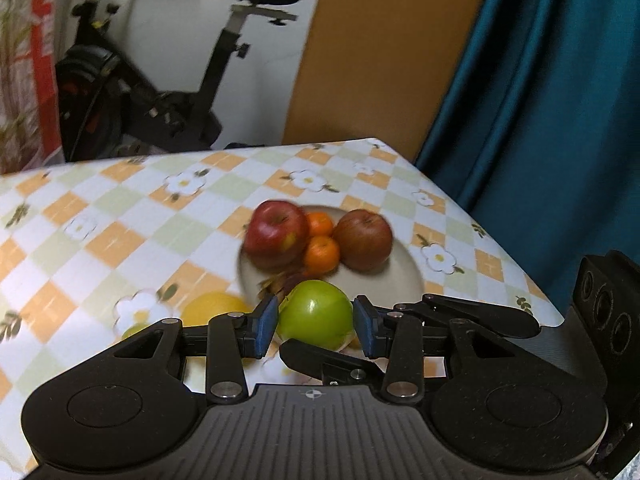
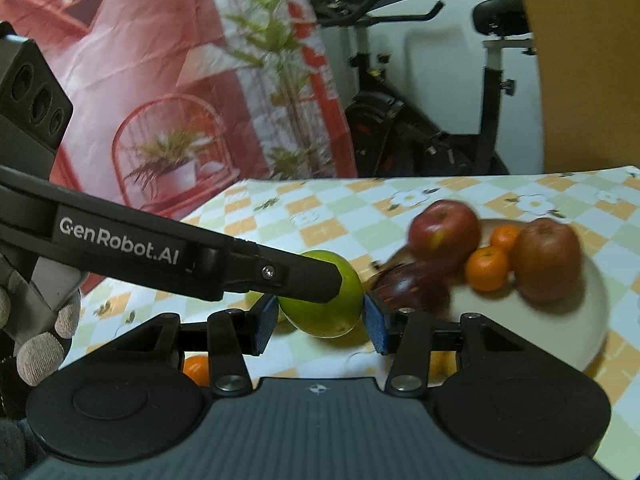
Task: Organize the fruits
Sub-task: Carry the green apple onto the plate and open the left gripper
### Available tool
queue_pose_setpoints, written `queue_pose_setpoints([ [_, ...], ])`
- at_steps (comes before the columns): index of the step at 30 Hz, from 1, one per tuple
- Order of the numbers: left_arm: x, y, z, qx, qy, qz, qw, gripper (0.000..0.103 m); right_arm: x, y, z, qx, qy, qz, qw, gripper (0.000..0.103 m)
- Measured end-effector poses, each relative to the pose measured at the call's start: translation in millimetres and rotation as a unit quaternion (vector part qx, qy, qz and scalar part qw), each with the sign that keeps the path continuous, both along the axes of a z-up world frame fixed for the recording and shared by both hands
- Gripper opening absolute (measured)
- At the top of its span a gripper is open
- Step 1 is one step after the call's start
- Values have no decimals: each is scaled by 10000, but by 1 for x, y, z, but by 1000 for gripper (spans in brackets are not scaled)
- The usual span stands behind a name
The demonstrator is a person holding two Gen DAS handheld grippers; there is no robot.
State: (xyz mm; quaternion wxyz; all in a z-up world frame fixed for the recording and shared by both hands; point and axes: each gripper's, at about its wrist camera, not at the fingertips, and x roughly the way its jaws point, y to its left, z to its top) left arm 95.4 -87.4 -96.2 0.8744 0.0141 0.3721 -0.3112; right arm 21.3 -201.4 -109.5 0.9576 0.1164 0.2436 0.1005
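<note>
A green apple (image 1: 316, 314) sits between the blue pads of my left gripper (image 1: 316, 322), which press on its two sides. The same green apple (image 2: 324, 312) is also pinched by the pads of my right gripper (image 2: 322, 326), so both grippers are shut on it, just above the tablecloth. One right finger (image 1: 320, 356) passes under the apple. A left finger (image 2: 280, 276) crosses in front of it. Beyond stands a white plate (image 1: 384, 284) (image 2: 540, 328) with two red apples (image 1: 276, 236) (image 1: 362, 240), two oranges (image 1: 322, 254) and a dark purple fruit (image 2: 412, 288).
A yellow fruit (image 1: 212, 308) lies left of the plate on the checked floral tablecloth (image 1: 120, 220). An orange (image 2: 196, 370) shows under my right gripper. An exercise bike (image 1: 160, 92) and a teal curtain (image 1: 540, 100) stand behind the table. A gloved hand (image 2: 40, 344) holds the left gripper.
</note>
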Motion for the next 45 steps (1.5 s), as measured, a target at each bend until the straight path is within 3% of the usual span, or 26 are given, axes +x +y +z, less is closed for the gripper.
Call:
queue_pose_setpoints([
  [11,30,-57,-8,283,110,-367,9989,44,1,-56,-2,305,2,-614,9976,49],
  [19,47,-83,-27,617,241,-434,9969,44,14,-79,-19,308,185,-747,9966,49],
  [37,53,-88,-41,951,78,-483,9943,47,29,-80,-36,110,394,-683,9968,49],
  [45,54,-87,-42,901,70,-489,9947,47,31,-77,-37,-25,416,-708,9966,49],
])
